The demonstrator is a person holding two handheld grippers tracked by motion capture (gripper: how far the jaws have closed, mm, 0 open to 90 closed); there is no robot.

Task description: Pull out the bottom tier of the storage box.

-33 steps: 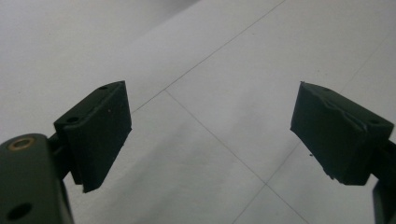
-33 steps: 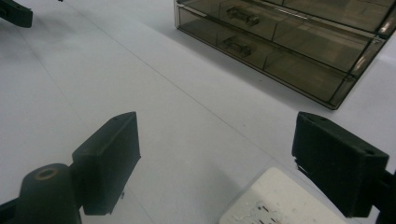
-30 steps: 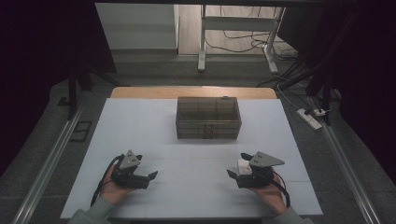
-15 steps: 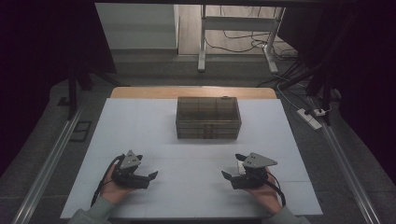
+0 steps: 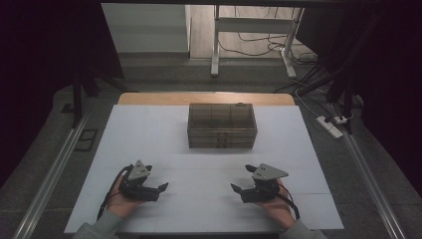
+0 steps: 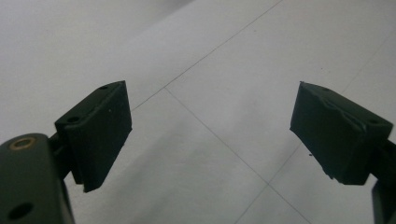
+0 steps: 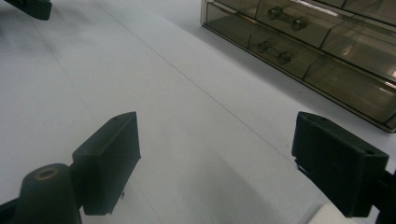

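Left gripper point(image 5: 158, 189) and right gripper point(image 5: 236, 189) both wide open, empty, smoky drawer cabinet point(image 5: 222, 125) well ahead between them.

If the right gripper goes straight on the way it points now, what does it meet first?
The right gripper points across the white table toward the left gripper, so probably that one first. The drawer box lies off to the side. Depth is uncertain.

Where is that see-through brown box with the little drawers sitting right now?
In the high view, the drawer box sits at the far middle of the white table, beyond both tools; the right gripper view shows it at upper right.
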